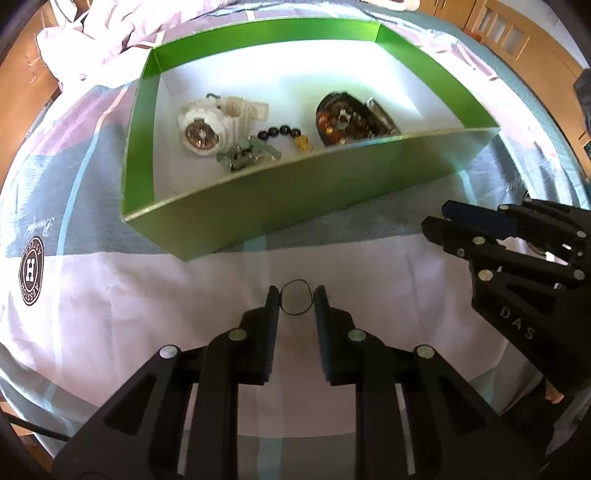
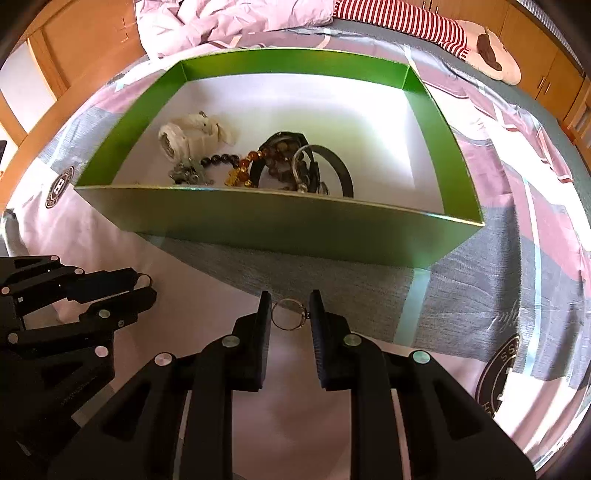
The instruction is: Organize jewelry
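We see a bed [image 2: 480,258] with a patchwork cover (pink, grey, white). A green box [image 2: 295,225] sits on it, crumpled bedding [image 2: 221,18] at the far left, a plush toy [image 2: 491,55] far right.

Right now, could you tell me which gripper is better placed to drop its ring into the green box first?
Probably the right gripper: its silver ring sits between the jaws nearer the green box. The left gripper, with its thin dark ring, seems slightly farther back.
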The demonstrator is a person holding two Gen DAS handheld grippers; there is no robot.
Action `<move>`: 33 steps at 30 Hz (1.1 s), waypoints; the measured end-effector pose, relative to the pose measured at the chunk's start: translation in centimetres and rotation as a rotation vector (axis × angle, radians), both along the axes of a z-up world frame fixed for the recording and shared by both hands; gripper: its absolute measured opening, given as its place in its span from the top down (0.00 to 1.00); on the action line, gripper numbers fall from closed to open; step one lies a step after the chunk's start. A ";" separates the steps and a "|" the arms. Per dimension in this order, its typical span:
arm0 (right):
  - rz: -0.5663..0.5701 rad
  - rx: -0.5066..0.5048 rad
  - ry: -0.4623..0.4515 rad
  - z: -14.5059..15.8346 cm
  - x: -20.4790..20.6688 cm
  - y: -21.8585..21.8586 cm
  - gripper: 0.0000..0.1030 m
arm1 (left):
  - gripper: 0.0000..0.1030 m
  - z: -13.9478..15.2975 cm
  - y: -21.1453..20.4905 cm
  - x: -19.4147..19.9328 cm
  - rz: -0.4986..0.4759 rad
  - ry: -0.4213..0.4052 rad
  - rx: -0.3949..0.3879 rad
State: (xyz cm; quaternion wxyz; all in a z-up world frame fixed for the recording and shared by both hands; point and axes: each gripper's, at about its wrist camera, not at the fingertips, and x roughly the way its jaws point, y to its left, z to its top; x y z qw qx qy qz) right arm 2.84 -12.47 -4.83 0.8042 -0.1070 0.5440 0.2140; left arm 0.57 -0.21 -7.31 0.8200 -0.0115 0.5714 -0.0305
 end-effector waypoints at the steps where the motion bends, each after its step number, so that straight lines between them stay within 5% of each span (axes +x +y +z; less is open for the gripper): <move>1: -0.001 0.006 -0.002 0.3 -0.1 -0.1 0.80 | 0.81 0.1 -0.1 0.1 0.000 -0.006 -0.001; 5: 0.009 0.070 -0.047 3.1 -0.4 -0.6 0.80 | 0.81 1.8 0.1 -0.4 0.000 -0.047 -0.006; 10: -0.033 0.183 -0.160 8.1 1.5 -2.1 0.80 | 0.81 7.6 1.2 1.0 0.003 -0.191 -0.005; 14: -0.069 0.166 -0.210 9.8 5.1 -1.1 0.80 | 0.81 11.0 2.6 4.2 0.009 -0.257 0.004; 26: -0.142 0.157 -0.132 2.5 9.1 0.1 0.79 | 0.81 4.2 4.5 8.8 0.092 -0.177 -0.007; 27: -0.148 0.154 -0.142 2.6 8.9 0.0 0.75 | 0.81 4.0 4.5 8.7 0.096 -0.181 -0.005; 29: -0.171 0.150 -0.175 3.2 8.5 -0.2 0.45 | 0.69 3.9 4.3 8.5 0.098 -0.185 0.012; 30: -0.191 0.156 -0.218 4.0 8.0 -0.6 0.26 | 0.55 4.0 4.2 8.2 0.103 -0.190 0.028; 33: -0.215 0.167 -0.306 5.4 6.8 -1.1 0.13 | 0.29 5.4 3.9 6.9 0.123 -0.231 0.054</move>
